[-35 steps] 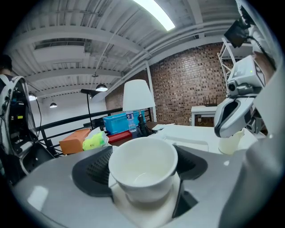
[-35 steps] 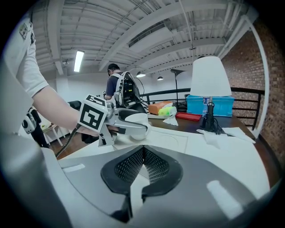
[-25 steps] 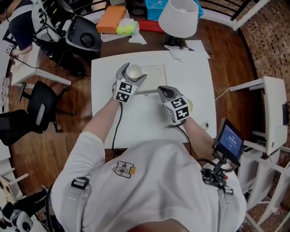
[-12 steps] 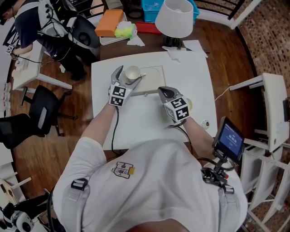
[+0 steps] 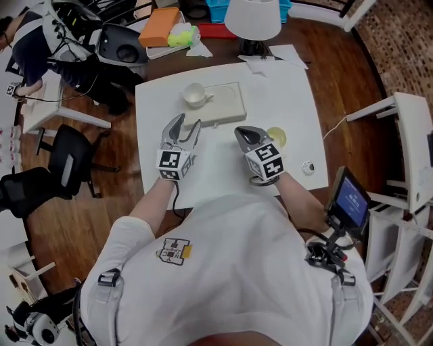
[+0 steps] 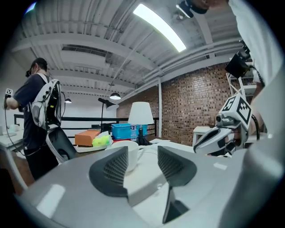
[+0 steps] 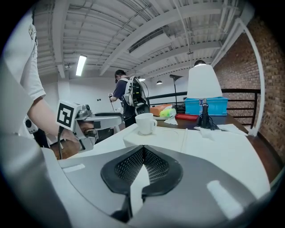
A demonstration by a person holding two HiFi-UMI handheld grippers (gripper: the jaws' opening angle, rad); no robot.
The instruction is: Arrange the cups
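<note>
Cup (image 5: pixel 194 95) stands upright on the tray (image 5: pixel 229 109) on the counter (image 5: pixel 216 172). Left gripper (image 5: pixel 187 122) is apart from it, its jaws part open, just closing on nothing. Right gripper (image 5: pixel 242 132) has jaws closed, empty.

Beyond my white counter (image 5: pixel 291 101), a white-shaded lamp (image 5: pixel 252 17) stands beside a blue plastic bin (image 7: pixel 209 106). An orange rectangular block (image 5: pixel 157 27) and a yellow-green cloth (image 5: pixel 178 35) lie side by side further left.

The cup (image 5: pixel 194 95) looks glossy, the table (image 5: pixel 223 162) smooth and matt (wooden floor (image 5: pixel 338 64)).
</note>
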